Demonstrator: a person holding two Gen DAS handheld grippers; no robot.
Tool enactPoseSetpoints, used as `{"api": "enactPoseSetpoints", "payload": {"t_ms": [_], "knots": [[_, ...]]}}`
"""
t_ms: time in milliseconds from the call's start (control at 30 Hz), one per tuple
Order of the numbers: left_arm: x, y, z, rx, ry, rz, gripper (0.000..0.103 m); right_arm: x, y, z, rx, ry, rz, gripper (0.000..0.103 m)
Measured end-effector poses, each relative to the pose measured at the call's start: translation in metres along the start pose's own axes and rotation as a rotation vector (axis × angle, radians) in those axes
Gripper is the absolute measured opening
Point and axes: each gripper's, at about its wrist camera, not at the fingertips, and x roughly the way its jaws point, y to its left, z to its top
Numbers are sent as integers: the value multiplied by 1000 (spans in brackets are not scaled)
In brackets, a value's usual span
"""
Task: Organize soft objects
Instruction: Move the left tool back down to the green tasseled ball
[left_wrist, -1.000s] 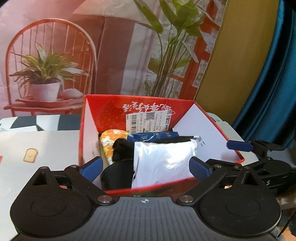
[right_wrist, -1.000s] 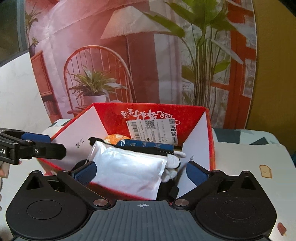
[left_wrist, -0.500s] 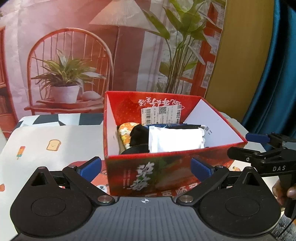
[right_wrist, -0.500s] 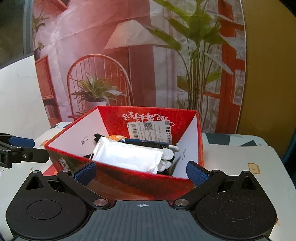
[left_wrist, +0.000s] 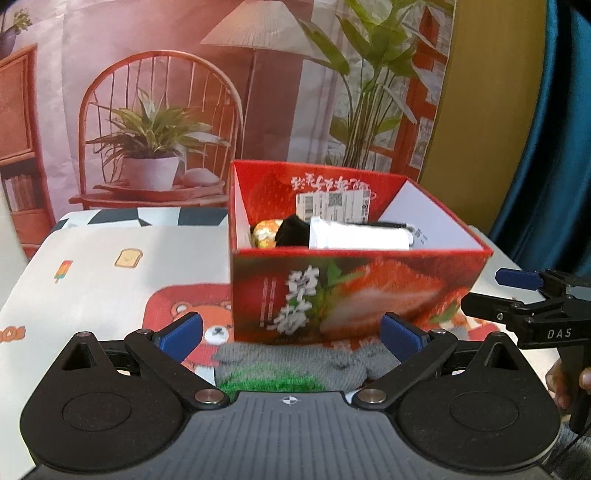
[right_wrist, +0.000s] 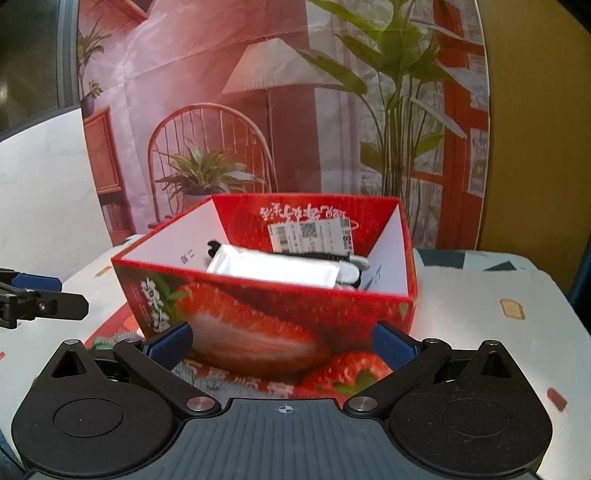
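Note:
A red strawberry-print box (left_wrist: 354, 291) stands on the table, and it also shows in the right wrist view (right_wrist: 258, 314). Inside lie a white soft pack (left_wrist: 358, 238), a black cloth item (left_wrist: 291, 230) and an orange floral item (left_wrist: 264, 234); the right wrist view shows the white pack (right_wrist: 273, 267). A grey and green sock (left_wrist: 291, 367) lies on the mat in front of the box, between the open fingers of my left gripper (left_wrist: 291, 334). My right gripper (right_wrist: 282, 341) is open and empty, close to the box's front corner.
The table wears a white cloth with small food prints (left_wrist: 92, 280) and a red bear mat (left_wrist: 184, 310). A printed backdrop of a chair, plants and lamp (left_wrist: 166, 110) hangs behind. A blue curtain (left_wrist: 554, 147) hangs at the right.
Both grippers have pulled back and down from over the box. The box's front wall and the sock in front of it have come into view.

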Motion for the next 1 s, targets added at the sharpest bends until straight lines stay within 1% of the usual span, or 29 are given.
{"api": "enactPoseSetpoints", "payload": {"t_ms": [133, 333, 467, 567, 700, 800, 867, 933, 1000], "knots": [[-2, 1, -16, 10, 14, 11, 103, -2, 1, -17, 6, 12, -11, 103], [-11, 5, -36, -15, 24, 5, 103, -7, 1, -48, 27, 34, -27, 103], [-13, 6, -49, -36, 45, -3, 103, -7, 2, -65, 42, 50, -33, 103], [-10, 6, -52, -44, 54, -5, 102, -6, 3, -73, 46, 63, -41, 103], [-10, 5, -54, -45, 47, -21, 100, -4, 5, -77, 38, 63, -41, 103], [-5, 5, -58, -58, 66, -30, 93, -3, 6, -80, 27, 61, -50, 103], [-2, 7, -61, -75, 84, -33, 85, -3, 5, -81, 32, 66, -53, 102], [0, 9, -64, -89, 95, -32, 80, -3, 4, -83, 42, 70, -51, 102], [-2, 10, -64, -99, 97, -28, 79, -3, 4, -84, 46, 69, -41, 101]]}}
